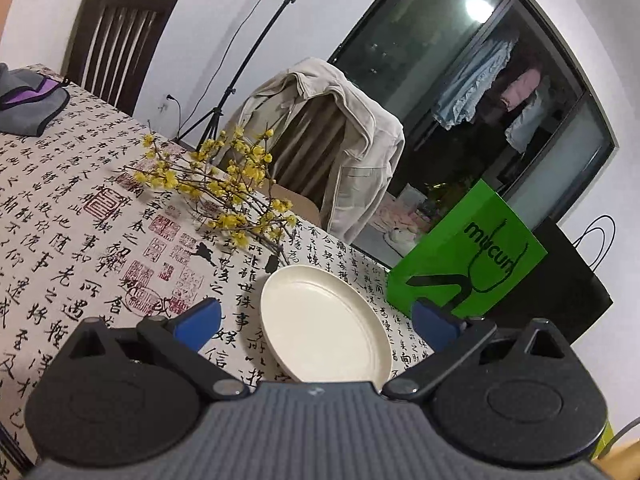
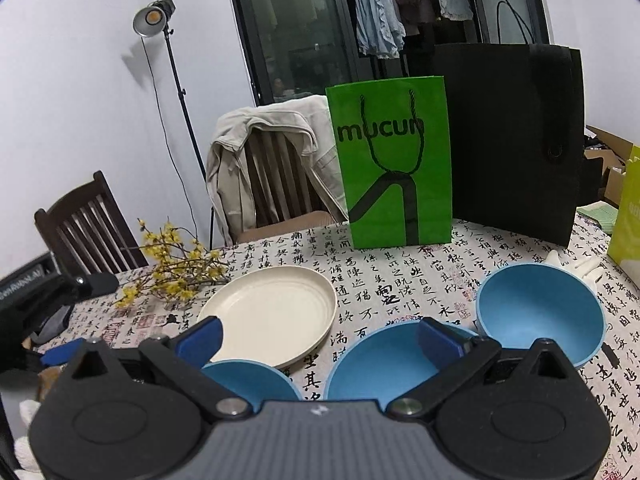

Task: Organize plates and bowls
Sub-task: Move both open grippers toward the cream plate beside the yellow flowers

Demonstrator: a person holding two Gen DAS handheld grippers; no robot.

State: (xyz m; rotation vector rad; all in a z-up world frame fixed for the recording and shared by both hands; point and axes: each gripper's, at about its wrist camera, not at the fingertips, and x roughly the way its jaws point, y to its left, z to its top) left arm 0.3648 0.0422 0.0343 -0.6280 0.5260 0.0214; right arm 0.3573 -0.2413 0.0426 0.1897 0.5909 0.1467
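A cream plate (image 1: 326,322) lies flat on the calligraphy-print tablecloth (image 1: 80,216), low in the centre of the left wrist frame. The left gripper (image 1: 316,320) hangs tilted above it with its blue fingertips (image 1: 202,320) spread wide to either side of the plate, gripping nothing.

In the right wrist view the same plate (image 2: 272,314) sits left of centre, with three blue bowls along the lower half of the frame: a small bowl (image 2: 250,380) at lower left touching the plate's near rim, a middle bowl (image 2: 394,364) beside it, and a far bowl (image 2: 542,314) at the right. The right gripper (image 2: 318,342) is level and aimed forward over the two nearer bowls, its fingers parted wide and empty.

Yellow flowering branches (image 1: 224,184) lie beyond the plate. A green paper bag (image 2: 394,164) and a black bag (image 2: 516,140) stand upright at the table's far edge, with a jacket-draped chair (image 2: 272,168) behind.
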